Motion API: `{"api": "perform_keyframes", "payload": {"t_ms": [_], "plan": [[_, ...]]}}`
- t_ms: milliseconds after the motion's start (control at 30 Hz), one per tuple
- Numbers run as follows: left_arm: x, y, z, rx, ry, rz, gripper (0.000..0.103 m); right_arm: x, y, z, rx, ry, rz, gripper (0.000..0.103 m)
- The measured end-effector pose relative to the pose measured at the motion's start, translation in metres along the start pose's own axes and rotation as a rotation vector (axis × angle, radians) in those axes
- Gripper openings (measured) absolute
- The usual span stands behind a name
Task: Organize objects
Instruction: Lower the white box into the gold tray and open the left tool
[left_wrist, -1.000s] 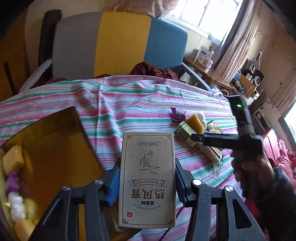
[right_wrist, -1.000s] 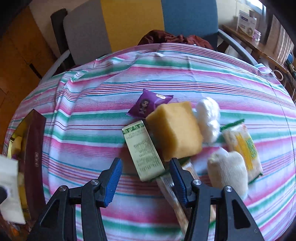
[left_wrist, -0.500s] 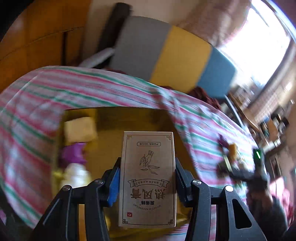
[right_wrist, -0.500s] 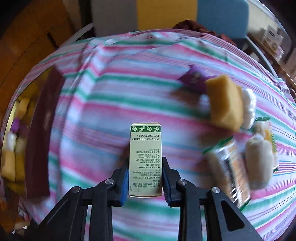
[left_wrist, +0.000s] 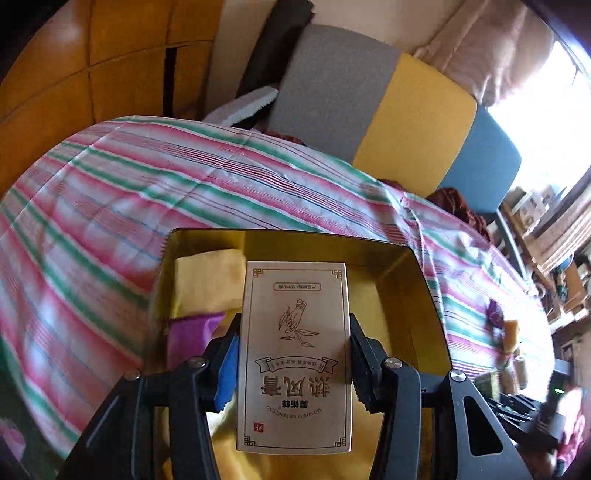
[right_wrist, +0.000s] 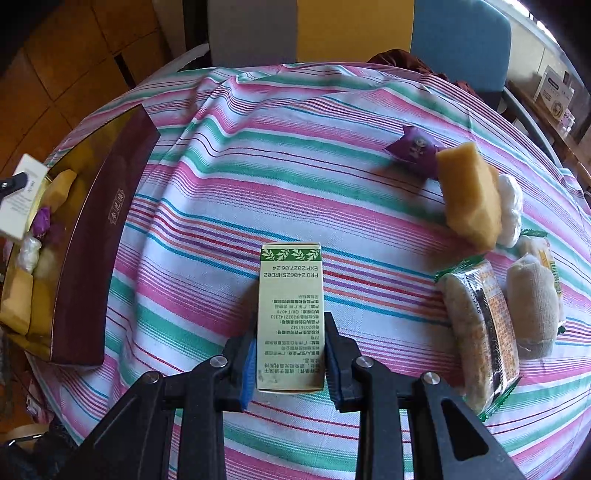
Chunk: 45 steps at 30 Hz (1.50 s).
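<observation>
1. The left gripper (left_wrist: 293, 363) has its fingers (left_wrist: 227, 363) clamped on the two long sides of a tan carton (left_wrist: 294, 354), gripping it near the middle of its length.
2. The tan carton's long axis runs straight out along the fingers, away from the camera. Its printed face is turned to the lens, and the characters read upside down, so the end that is the top of its print is nearest the camera.
3. In the left wrist view the tan carton hangs over an open gold-lined box (left_wrist: 424, 295) on the striped cloth (left_wrist: 110, 229) of the desk. Whether it touches the box floor cannot be told.
4. Inside the box, left of the carton, lie a yellow packet (left_wrist: 207, 284) and a purple packet (left_wrist: 190, 334).
5. The right gripper (right_wrist: 290, 360) has its fingers (right_wrist: 247, 363) closed on a narrow green-topped carton (right_wrist: 290, 314), pressing its two long sides at the near end.
6. This carton's long axis also runs along the fingers. The leaf-patterned green band is at the far end, and the text reads upside down.
7. In the right wrist view the green-topped carton is over bare striped cloth near the middle of the desk, between the box (right_wrist: 96, 240) at the left edge and a cluster of goods at the right.
8. That cluster holds a purple sachet (right_wrist: 415, 149), a yellow sponge block (right_wrist: 471, 194), a wrapped snack bar (right_wrist: 480, 328) and a pale roll (right_wrist: 532, 306).
</observation>
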<state>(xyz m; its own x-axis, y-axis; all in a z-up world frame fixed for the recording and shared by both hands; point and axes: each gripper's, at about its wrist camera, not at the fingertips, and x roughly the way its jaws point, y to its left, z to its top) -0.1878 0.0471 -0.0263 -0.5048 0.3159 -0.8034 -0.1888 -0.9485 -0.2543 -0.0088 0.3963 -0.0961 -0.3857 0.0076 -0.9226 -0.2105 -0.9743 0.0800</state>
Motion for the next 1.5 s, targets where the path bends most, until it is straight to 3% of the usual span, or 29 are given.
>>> {"api": "perform_keyframes", "payload": {"t_ms": [433,867,1067,1200,1300,1500], "plan": [[0.076,0.0,0.024,0.046,0.047,0.171,0.051,0.0,0.001,0.003,-0.001,0.001,0.001,0.03],[0.091,0.003,0.031,0.055,0.04,0.204,0.053,0.001,0.001,0.004,-0.005,0.001,0.003,0.03],[0.069,0.005,0.033,0.042,0.01,0.161,0.059,0.001,-0.001,0.004,-0.008,0.0,0.002,0.03],[0.027,0.013,0.027,0.021,-0.066,0.135,0.06,0.003,0.0,0.007,-0.018,-0.003,-0.007,0.03],[-0.011,0.019,0.008,0.048,-0.139,0.156,0.063,0.006,0.001,0.009,-0.027,-0.007,-0.017,0.03],[-0.055,0.016,-0.047,0.115,-0.187,0.204,0.065,0.005,0.003,0.008,-0.035,-0.013,-0.032,0.03]]}}
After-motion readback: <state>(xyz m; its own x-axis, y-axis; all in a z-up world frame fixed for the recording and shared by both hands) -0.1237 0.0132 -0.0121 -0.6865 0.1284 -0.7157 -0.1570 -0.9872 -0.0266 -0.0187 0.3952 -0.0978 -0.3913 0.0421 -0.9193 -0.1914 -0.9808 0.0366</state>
